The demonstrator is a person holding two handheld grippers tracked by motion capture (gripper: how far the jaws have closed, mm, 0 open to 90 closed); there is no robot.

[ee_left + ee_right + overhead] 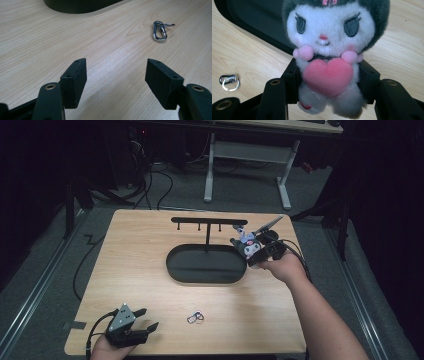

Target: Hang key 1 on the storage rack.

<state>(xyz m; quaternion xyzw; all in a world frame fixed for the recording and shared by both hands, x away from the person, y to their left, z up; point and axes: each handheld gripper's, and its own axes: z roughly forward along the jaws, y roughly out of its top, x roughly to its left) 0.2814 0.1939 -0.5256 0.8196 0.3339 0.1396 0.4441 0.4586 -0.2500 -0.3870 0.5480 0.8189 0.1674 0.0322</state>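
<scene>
A small plush doll [329, 47] with a white face, dark hood and pink heart sits between the jaws of my right gripper [328, 82], which is shut on its body. In the high view the doll [246, 243] and right gripper [257, 252] hang just past the right end of the black oval tray [180, 265]. My left gripper [147, 319] rests at the table's near left corner, open with nothing between its fingers [75, 80]. A silver carabiner clip with a ring [159, 31] lies on the wood ahead of it, also the clip [195, 317].
A black T-shaped stand with small hooks [208, 221] rises from the tray's far side. The wooden table [130, 250] ends close behind the left gripper. A desk frame and cables stand on the floor beyond the table.
</scene>
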